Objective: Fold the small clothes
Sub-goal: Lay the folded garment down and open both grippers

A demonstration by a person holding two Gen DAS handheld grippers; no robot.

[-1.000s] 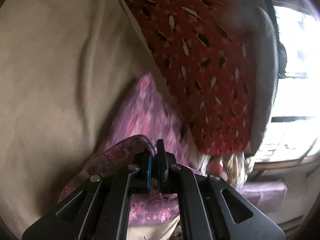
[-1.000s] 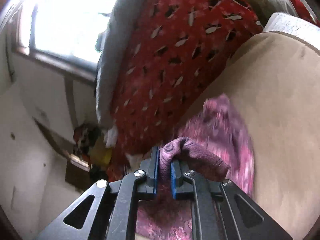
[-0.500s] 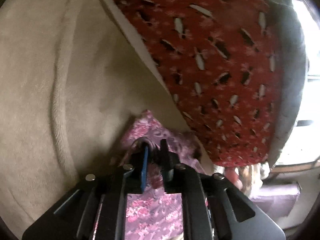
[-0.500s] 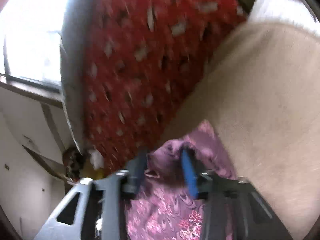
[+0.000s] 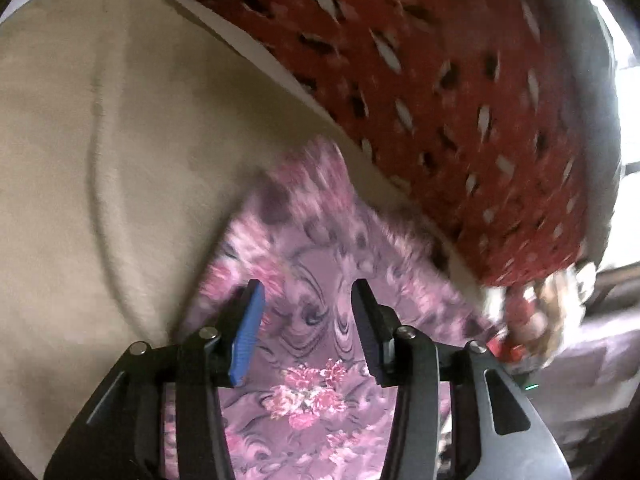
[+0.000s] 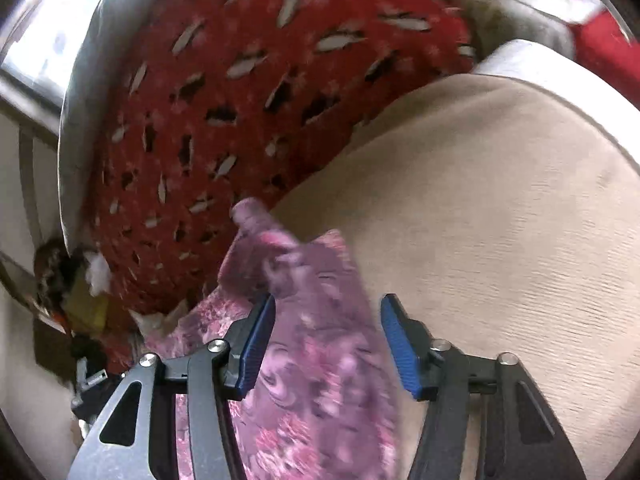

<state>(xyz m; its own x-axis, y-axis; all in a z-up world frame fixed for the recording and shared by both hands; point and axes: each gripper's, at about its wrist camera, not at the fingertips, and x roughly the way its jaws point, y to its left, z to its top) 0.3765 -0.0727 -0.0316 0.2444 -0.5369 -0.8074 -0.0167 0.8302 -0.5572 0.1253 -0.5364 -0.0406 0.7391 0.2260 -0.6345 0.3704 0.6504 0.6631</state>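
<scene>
A small purple and pink floral garment point(image 5: 308, 248) lies on the beige blanket point(image 5: 120, 152), its far edge near the red patterned cushion. My left gripper point(image 5: 307, 296) is open just above the garment, holding nothing. In the right wrist view the same garment point(image 6: 316, 344) lies under my right gripper point(image 6: 328, 312), which is open and empty; a bunched corner of the cloth point(image 6: 256, 220) sticks up by the cushion. The frames are motion-blurred.
A red cushion with white and black marks point(image 5: 460, 92) and a grey pillow point(image 6: 88, 92) border the blanket point(image 6: 500, 208). Clutter lies off the bed's edge point(image 6: 72, 292) below a bright window point(image 6: 44, 40).
Both grippers were shut on the garment's edge a second ago. They lowered it onto the blanket, opened and let it go; it now lies flat below them.
</scene>
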